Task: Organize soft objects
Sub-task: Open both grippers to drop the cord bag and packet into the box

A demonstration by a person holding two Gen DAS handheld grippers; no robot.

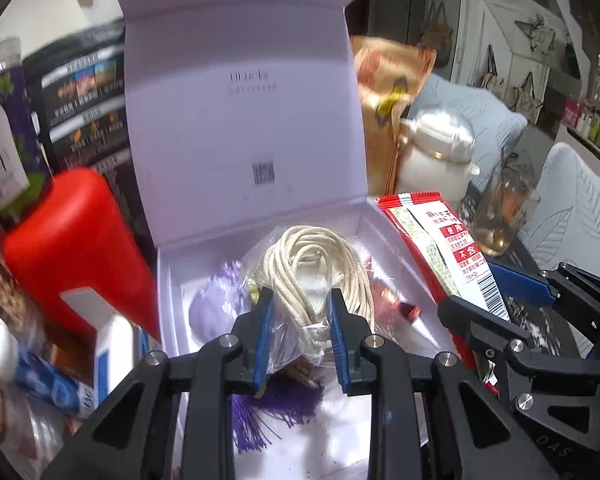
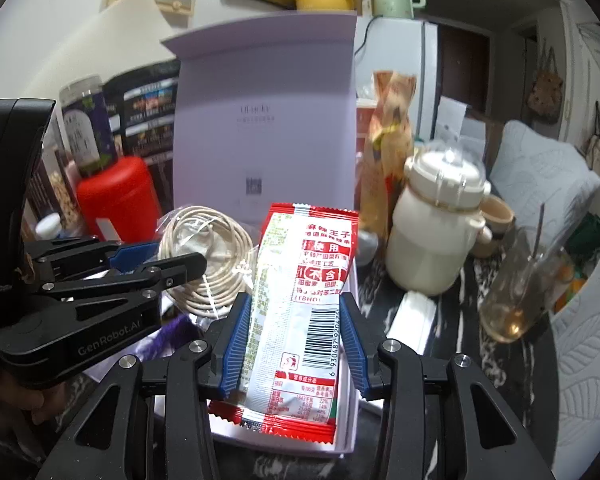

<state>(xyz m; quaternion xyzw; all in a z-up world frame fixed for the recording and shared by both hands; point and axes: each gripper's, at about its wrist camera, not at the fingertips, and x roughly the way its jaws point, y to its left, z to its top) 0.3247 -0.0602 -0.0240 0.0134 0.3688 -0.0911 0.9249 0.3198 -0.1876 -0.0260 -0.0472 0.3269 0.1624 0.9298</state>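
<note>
A glossy red-and-white plastic snack packet (image 2: 300, 312) is shining beside crinkly clear film wrapping twisted cream cord (image 1: 320, 272), against the matt white cardboard box (image 1: 240, 120).

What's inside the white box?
The white box holds a bagged rope coil, a purple pouch and something red. Anything beneath them is hidden.

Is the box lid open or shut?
Open. The lid stands upright behind the box, showing its printed inner face, and the cord bundle lies in view inside.
</note>
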